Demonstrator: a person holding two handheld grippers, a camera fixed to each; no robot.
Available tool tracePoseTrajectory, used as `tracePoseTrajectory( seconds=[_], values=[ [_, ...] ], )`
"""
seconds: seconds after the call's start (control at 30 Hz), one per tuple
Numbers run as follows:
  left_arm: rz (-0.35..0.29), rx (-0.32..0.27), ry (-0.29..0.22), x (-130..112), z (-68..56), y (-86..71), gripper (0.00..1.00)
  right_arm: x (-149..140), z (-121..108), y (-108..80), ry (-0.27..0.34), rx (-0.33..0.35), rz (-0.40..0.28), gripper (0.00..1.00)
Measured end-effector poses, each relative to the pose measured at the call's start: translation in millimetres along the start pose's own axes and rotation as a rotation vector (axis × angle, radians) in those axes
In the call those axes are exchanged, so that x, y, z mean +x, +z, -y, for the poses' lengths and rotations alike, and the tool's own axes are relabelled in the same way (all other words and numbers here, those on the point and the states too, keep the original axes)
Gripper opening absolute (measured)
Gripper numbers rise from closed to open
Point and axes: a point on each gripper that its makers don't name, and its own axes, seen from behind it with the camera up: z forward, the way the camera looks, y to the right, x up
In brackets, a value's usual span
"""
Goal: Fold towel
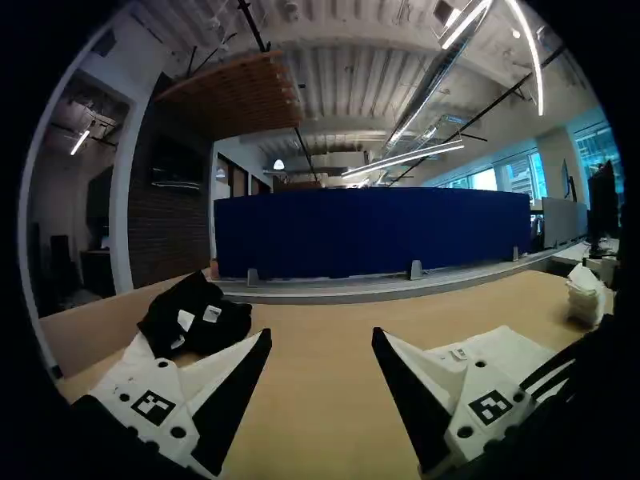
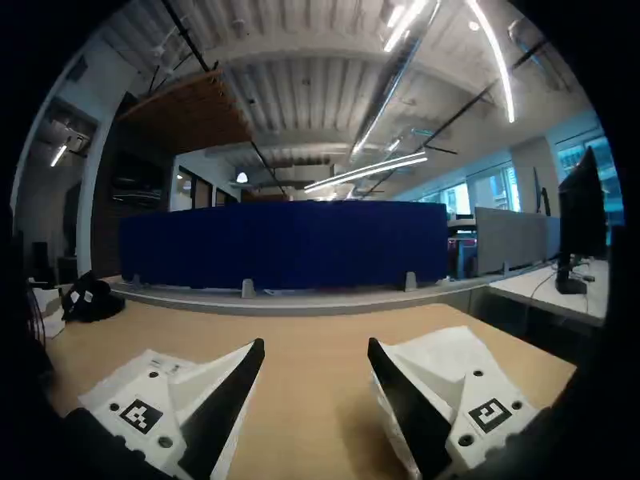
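Observation:
A crumpled black towel (image 1: 194, 314) with small white tags lies on the wooden table (image 1: 320, 416), just beyond my left gripper's left finger. My left gripper (image 1: 321, 331) is open low over the table, with only bare wood between its fingers. In the right gripper view the same black towel (image 2: 90, 302) sits far off at the left edge. My right gripper (image 2: 315, 342) is open too, low over the wood (image 2: 312, 416), holding nothing.
A stack of white folded cloth (image 1: 586, 294) rests at the table's right side in the left gripper view. A blue partition (image 1: 368, 232) runs along the table's far edge. A neighbouring desk with a monitor (image 2: 578, 216) stands to the right.

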Motion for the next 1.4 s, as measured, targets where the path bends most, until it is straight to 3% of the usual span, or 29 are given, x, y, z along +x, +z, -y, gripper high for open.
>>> tracePoseTrajectory(
  seconds=[0.5, 0.7, 0.9, 1.07, 1.4],
  values=[
    [0.001, -0.034, -0.009, 133.4, -8.1, -15.3, 0.93, 132.4, 6.9, -9.7, 0.011, 0.013, -0.025, 1.00],
    [0.010, -0.043, -0.011, 170.7, -7.6, -20.9, 0.93, 174.9, 6.1, -14.6, 0.012, 0.007, -0.040, 1.00],
    [0.037, -0.060, -0.011, 183.3, -7.7, -19.1, 0.93, 191.7, 2.4, -14.5, 0.003, -0.002, -0.026, 1.00],
    [0.055, -0.109, 0.002, 189.8, -17.7, -18.6, 0.93, 198.5, 11.7, -14.9, -0.023, 0.031, -0.012, 1.00],
    [0.137, -0.282, 0.080, 181.3, -53.6, -20.0, 0.93, 186.8, 61.6, -23.3, -0.108, 0.235, 0.096, 1.00]
  ],
)
